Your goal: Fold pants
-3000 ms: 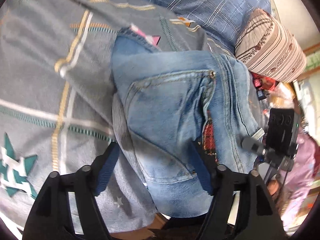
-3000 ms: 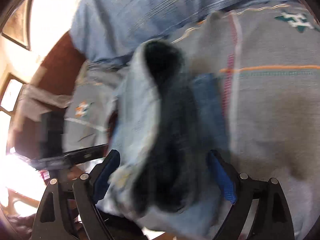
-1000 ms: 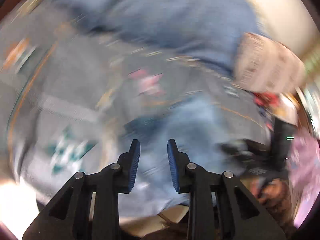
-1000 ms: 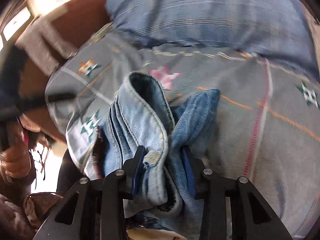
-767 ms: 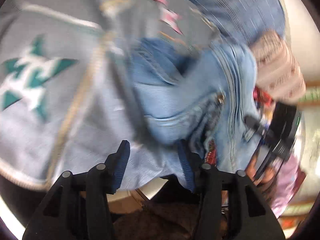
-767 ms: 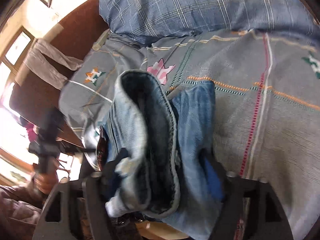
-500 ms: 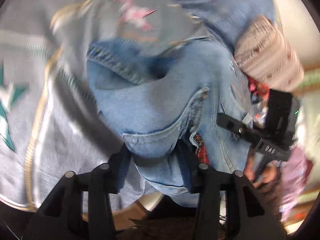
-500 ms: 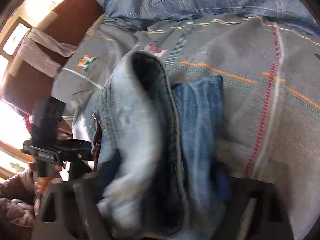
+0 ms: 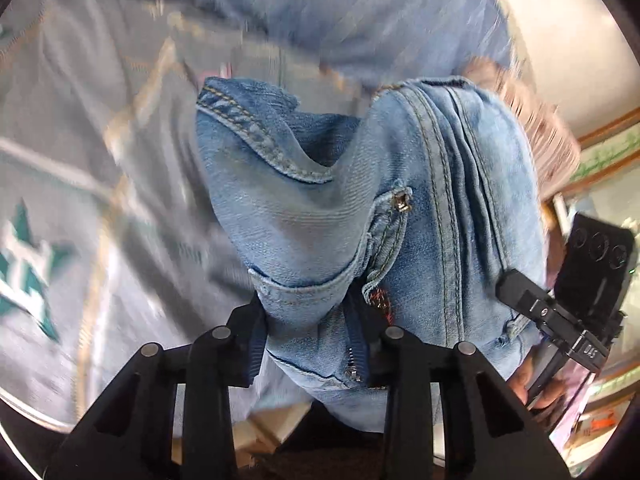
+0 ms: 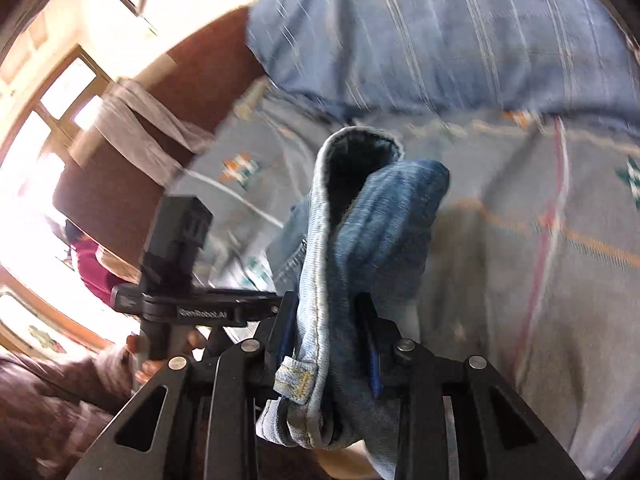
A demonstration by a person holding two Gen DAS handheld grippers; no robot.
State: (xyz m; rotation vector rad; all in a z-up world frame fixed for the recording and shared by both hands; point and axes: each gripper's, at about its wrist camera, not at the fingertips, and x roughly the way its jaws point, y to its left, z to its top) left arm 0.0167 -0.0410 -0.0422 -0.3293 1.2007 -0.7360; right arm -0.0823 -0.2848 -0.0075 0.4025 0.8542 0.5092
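Both tongs have just closed on the jeans (image 9: 400, 208): left tongs (image 9: 308, 340) clamp the pocket edge, right tongs (image 10: 328, 340) pinch the waistband by a belt loop. Jeans bunched, held up over the bed (image 9: 80, 160). Judging by that, no clean fold yet; flattening and folding remain.

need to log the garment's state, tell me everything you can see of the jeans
The jeans are light blue, faded denim, bunched and folded into a thick bundle above a grey patterned bedspread. A stitched pocket edge, a metal rivet, a zipper, parallel seams and a belt loop show. The left gripper is shut on the pocket end and the right gripper on the waistband; both sets of jaws have just been closing.
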